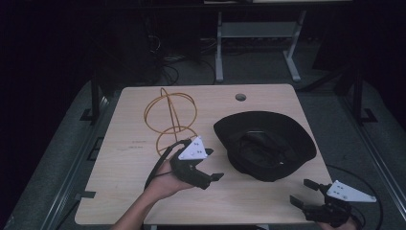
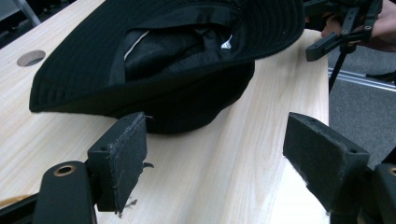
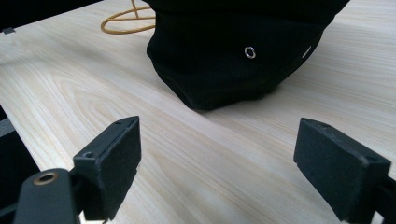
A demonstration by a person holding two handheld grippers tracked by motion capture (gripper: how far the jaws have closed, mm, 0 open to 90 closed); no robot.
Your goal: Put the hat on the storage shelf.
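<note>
Wooden table (image 1: 129,191), both jaws wide, empty

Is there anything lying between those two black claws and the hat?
Nothing visible. Bare wood lies between the left gripper and the black hat, and between the right gripper and the hat's crown. The yellow wire stand sits off to the far side.

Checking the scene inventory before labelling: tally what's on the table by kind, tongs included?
Black hat, upside down: 1
Yellow wire stand: 1
Hand-held tongs: 2, left tongs and right tongs, both open and empty
Total: 4
</note>
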